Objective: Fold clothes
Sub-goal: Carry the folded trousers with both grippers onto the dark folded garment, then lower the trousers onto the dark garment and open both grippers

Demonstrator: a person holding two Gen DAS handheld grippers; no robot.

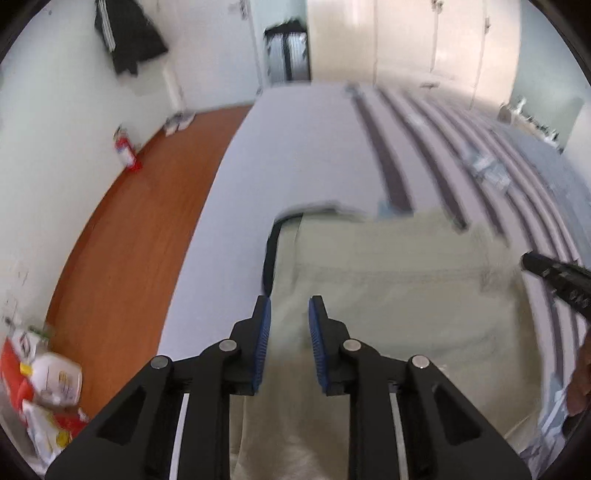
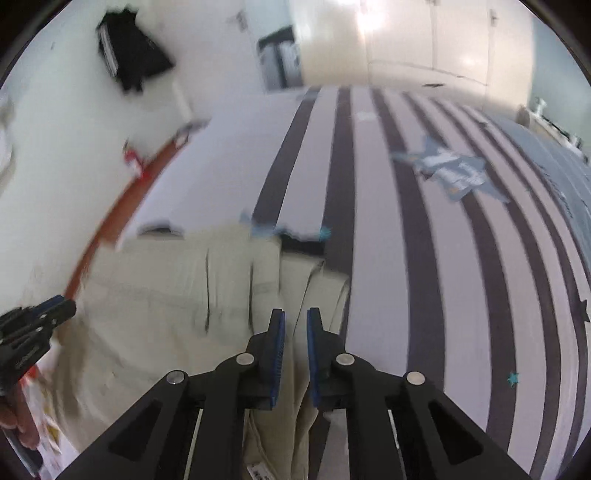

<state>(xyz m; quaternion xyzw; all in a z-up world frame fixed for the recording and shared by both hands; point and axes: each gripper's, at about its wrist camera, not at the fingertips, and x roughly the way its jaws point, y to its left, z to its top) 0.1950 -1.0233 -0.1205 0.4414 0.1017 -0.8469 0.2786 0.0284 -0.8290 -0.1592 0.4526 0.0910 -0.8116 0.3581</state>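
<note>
Beige trousers (image 1: 399, 295) lie flattened on the striped bed sheet (image 1: 306, 147), also in the right wrist view (image 2: 155, 295). My left gripper (image 1: 290, 306) has its jaws partly apart, with beige cloth passing between the blue pads near their base. My right gripper (image 2: 295, 317) has its jaws narrowly apart, with a fold of the trousers between them. The right gripper shows at the right edge of the left view (image 1: 554, 280). The left gripper shows at the left edge of the right view (image 2: 33, 328).
The bed has a white and dark striped sheet (image 2: 424, 240) with a plane print (image 2: 450, 170). A wooden floor (image 1: 122, 236), a red fire extinguisher (image 1: 127, 151) and bags (image 1: 40, 387) are to the left. A dark jacket (image 1: 125, 33) hangs on the wall.
</note>
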